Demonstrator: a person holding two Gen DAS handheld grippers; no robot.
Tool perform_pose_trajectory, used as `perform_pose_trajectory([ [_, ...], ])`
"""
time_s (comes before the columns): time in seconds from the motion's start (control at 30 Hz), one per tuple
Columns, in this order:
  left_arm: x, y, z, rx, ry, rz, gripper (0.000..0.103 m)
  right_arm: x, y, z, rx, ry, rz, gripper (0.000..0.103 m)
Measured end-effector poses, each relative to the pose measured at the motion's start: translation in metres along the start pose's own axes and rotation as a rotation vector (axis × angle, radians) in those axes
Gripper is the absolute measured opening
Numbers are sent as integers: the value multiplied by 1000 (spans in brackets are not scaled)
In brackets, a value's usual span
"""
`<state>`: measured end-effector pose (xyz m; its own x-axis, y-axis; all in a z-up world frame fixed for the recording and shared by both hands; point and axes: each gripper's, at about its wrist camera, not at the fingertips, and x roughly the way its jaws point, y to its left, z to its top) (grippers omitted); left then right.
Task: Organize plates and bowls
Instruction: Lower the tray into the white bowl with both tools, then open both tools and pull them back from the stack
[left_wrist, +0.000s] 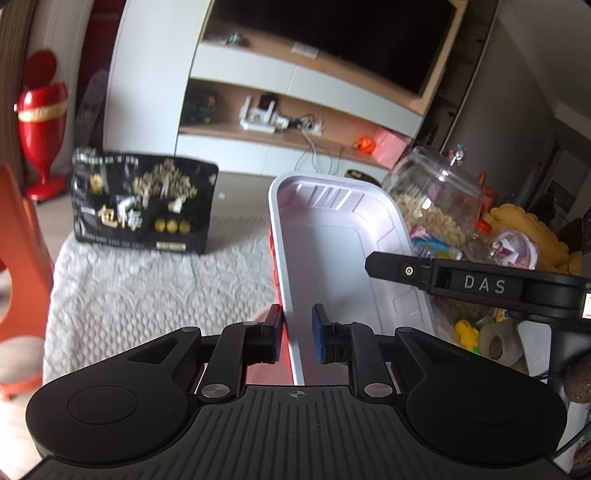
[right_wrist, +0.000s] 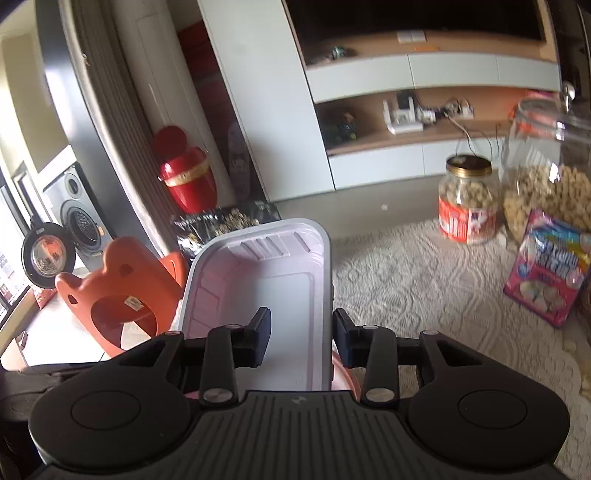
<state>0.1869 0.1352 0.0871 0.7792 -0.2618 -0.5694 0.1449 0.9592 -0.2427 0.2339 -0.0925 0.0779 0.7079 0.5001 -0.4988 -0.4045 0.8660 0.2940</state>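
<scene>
A white rectangular plastic tray with a ribbed inside (left_wrist: 343, 236) is held up above the white textured cloth (left_wrist: 147, 288). My left gripper (left_wrist: 298, 330) straddles the tray's left rim, with a red edge showing under that rim, and looks shut on it. My right gripper (right_wrist: 301, 338) straddles the same tray's right rim (right_wrist: 325, 295); there is a wider gap between its pads, so its grip is unclear. The right gripper's black finger marked DAS (left_wrist: 480, 286) shows in the left wrist view, reaching over the tray. Something pink (right_wrist: 343, 373) shows just under the tray.
A black snack bag (left_wrist: 144, 203) stands at the cloth's far edge. Glass jars of snacks (right_wrist: 467, 199) and a pink packet (right_wrist: 546, 273) sit on the right. An orange bear-shaped stool (right_wrist: 118, 295) is on the left. A TV cabinet (left_wrist: 295, 96) stands behind.
</scene>
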Motion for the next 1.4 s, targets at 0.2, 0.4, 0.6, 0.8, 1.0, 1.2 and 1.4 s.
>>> perform_pose_trajectory([
  [0.2, 17, -9, -16, 60, 85, 144, 19, 12, -8, -29, -37, 74, -79, 38],
  [0.4, 27, -4, -22, 55, 122, 138, 19, 18, -14, -33, -20, 90, -88, 38],
  [0.6, 43, 9, -7, 19, 83, 156, 19, 58, -37, -2, 217, 179, -60, 38],
  [0.8, 15, 11, 6, 10, 15, 6, 21, 11, -14, 13, 108, -37, 54, 43],
  [1.0, 17, -4, -8, 84, 104, 139, 21, 12, -13, -12, 59, 22, 2, 44],
  [1.2, 24, -6, -18, 101, 137, 158, 21, 27, -25, -36, 56, 88, -73, 44],
  [1.4, 23, -3, -20, 90, 126, 177, 20, 18, -32, -52, 51, 94, -61, 44],
])
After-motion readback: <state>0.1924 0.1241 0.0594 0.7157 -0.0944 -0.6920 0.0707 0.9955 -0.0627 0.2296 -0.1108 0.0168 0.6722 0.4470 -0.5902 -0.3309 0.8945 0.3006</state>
